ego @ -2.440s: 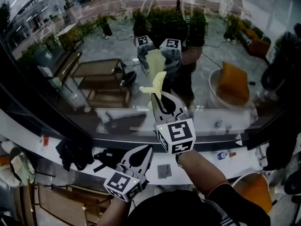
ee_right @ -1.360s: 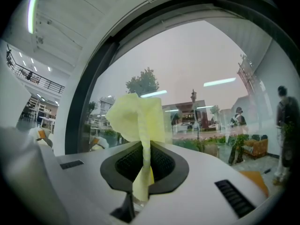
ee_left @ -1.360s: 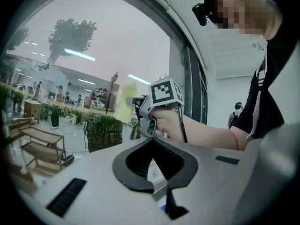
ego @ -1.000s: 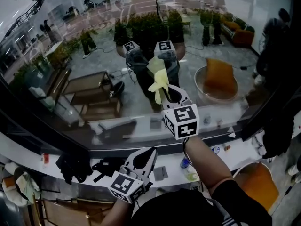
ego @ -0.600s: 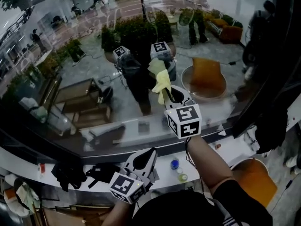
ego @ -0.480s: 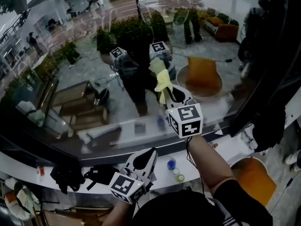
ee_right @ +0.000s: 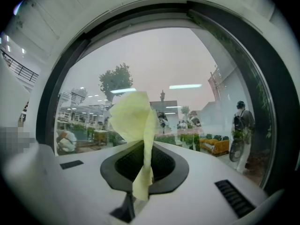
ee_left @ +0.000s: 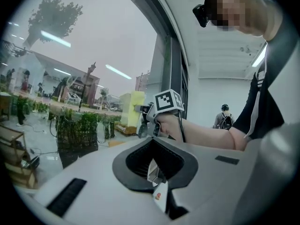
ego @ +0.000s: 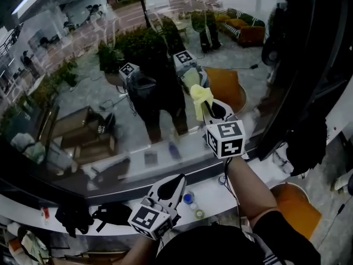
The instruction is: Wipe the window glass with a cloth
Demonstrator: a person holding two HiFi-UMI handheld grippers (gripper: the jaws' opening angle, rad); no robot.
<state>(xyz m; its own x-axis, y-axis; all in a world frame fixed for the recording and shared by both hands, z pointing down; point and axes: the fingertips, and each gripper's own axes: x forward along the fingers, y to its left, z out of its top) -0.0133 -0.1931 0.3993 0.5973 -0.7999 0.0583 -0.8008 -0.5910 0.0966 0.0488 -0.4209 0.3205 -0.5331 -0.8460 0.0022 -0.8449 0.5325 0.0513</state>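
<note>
- The right claw (ego: 206,107) is clamped shut on the lower, bunched end of a pale yellow cloth (ee_right: 133,121), and a short tail is left hanging below the jaws.
- The cloth is seen fanning upward out of the jaws in a loose, creased fold. It is raised to the window glass (ego: 83,87), where its top appears to meet its own reflection.
- The cloth is judged light, soft and limp, with thin, matte fabric and no stiffness of its own. It is likely to flop or fold over unless it is pressed flat against the pane.
- A hold low on the bunched end, as shown, is judged the right one. A wide pad is thereby left ahead of the claw tips, so the hard jaws can be kept off the glass.
- The glass is taken to be smooth, rigid and breakable, so even, moderate pressure is called for.
- The left claw (ego: 171,184) is held low near the body, well apart from the pane. Its jaws are together and nothing is gripped.
- The white sill (ego: 220,187) below the window is dotted with small bottles.
</note>
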